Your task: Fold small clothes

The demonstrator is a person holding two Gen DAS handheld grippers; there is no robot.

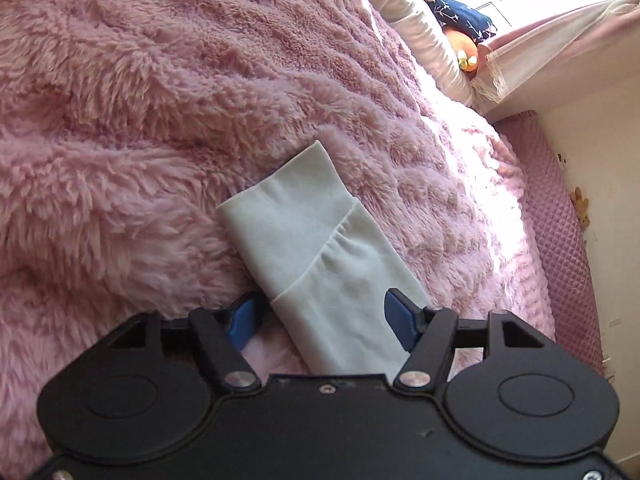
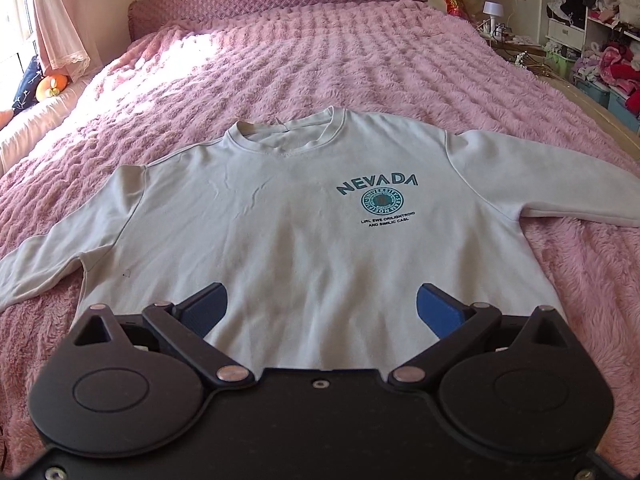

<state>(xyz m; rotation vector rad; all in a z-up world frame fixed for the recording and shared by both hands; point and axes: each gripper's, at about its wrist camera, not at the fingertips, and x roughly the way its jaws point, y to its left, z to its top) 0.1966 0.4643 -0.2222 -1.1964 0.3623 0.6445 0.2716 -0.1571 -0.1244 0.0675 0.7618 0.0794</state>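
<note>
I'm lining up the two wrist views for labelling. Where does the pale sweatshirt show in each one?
Left wrist: only a sleeve end and cuff of the sweatshirt, centre, running down between the open left gripper fingers.
Right wrist: the whole front with the NEVADA print, centre, sleeves spread to both sides, its lower part between the open right gripper fingers.
Shared landmark: the orange plush toy by the window.

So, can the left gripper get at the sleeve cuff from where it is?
Probably yes: the left gripper is open, its fingers either side of the sleeve, with nothing lying over the cuff.
</note>
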